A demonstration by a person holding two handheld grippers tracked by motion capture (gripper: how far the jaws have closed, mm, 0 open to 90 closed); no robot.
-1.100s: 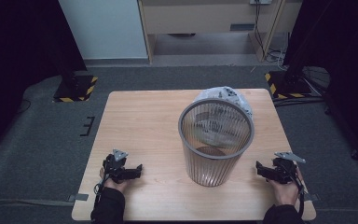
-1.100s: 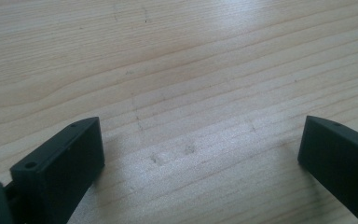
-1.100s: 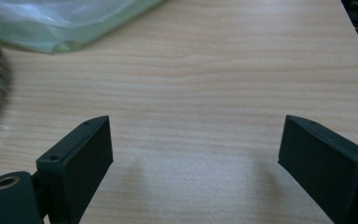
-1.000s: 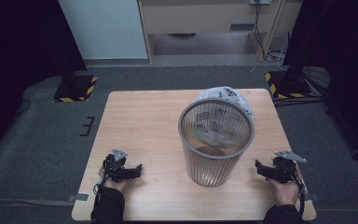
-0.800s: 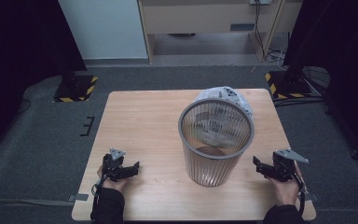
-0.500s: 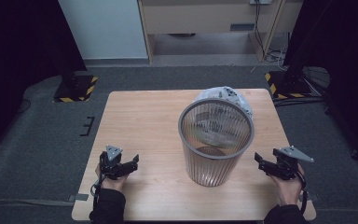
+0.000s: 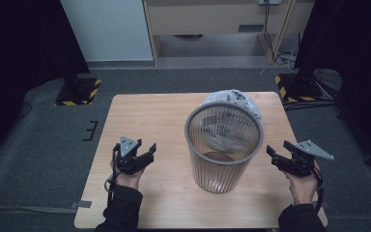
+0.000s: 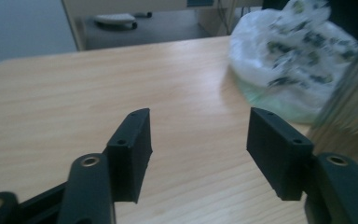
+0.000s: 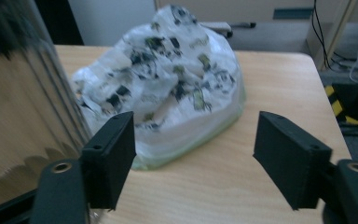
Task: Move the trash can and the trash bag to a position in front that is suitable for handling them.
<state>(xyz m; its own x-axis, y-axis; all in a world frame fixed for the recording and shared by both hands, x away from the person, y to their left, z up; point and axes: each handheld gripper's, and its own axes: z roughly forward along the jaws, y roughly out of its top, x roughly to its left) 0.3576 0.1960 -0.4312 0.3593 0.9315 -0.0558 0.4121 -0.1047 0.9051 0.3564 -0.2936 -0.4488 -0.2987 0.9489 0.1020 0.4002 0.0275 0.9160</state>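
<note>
Fingers [image 8: 130, 154] of both grippers parted, closing, empty — printed bag [image 7: 232, 104] half hidden behind bin [image 7: 223, 145].

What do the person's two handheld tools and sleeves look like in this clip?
Both tools are black. The left tool and right tool each carry a grey three-cornered plate on top and trail a black cable. Each ends in two blocky black jaws with small screw holes and brass-coloured pivot bushings. The person wears dark long sleeves.
</note>
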